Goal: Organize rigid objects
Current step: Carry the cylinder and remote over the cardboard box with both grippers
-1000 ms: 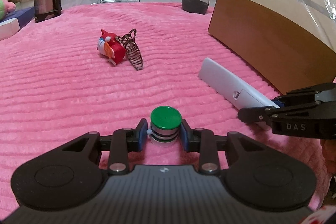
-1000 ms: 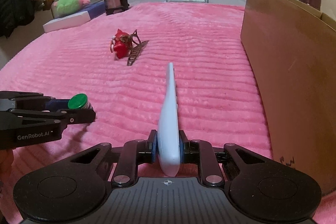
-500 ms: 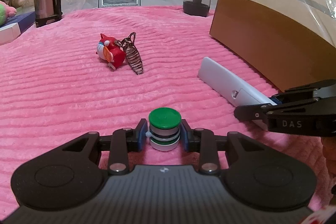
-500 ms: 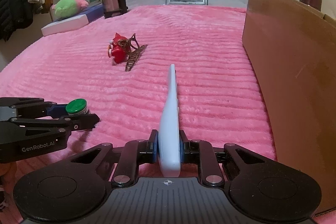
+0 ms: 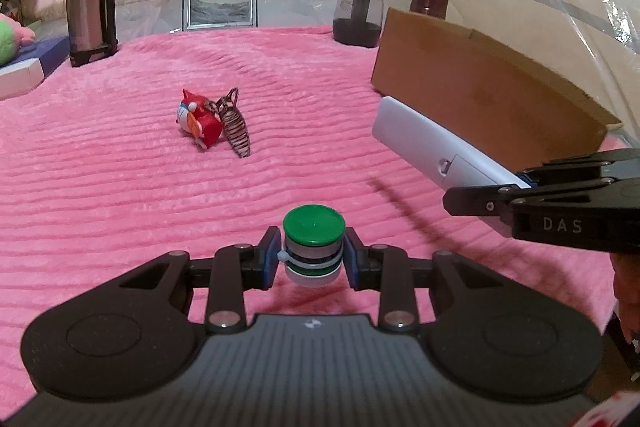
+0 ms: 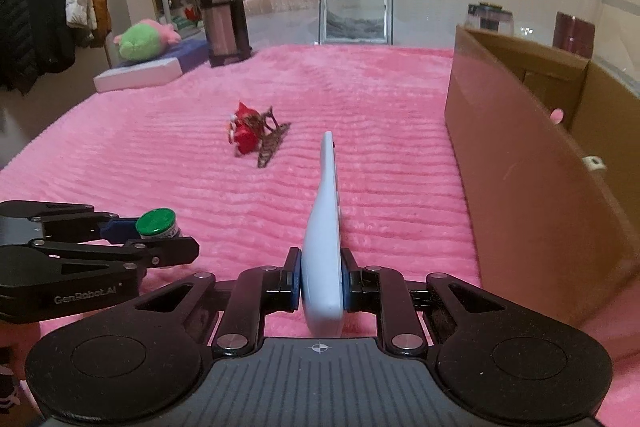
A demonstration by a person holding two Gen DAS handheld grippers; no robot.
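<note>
We see a pink ribbed blanket (image 5: 120, 195) covering the whole work surface; can't tell what is under it. A brown cardboard box (image 6: 532, 163) stands open on the right side, long wall facing us. Far edge: a steel thermos (image 5: 90, 3) at left, a framed picture (image 5: 220, 3) in the middle, a dark glass jar (image 5: 358, 15) right of that. Far left, a green plush toy (image 6: 140, 41) lies on a white-and-blue block.

Left hand-held gripper (image 5: 312, 257) is pinching a small jar with a green cap (image 5: 314, 229) by its sides, upright, pads pressed on the body below the cap. A shadow on the blanket under it suggests the jar hangs just clear of the surface. In the right view we get the same jar near left, cap up.

Right hand-held gripper (image 6: 320, 283) is pinching a white remote control (image 6: 324, 227) at its near end, edge-on, long axis pointing away. From the left view the remote sits in front of the box wall, battery cover facing us, far end tilted up; contact with the box can't be told.

Mid-blanket, well apart from both grippers: a red toy figure (image 5: 198, 119) on its side, touching a dark striped hair clip (image 5: 236, 127) just right of it.
</note>
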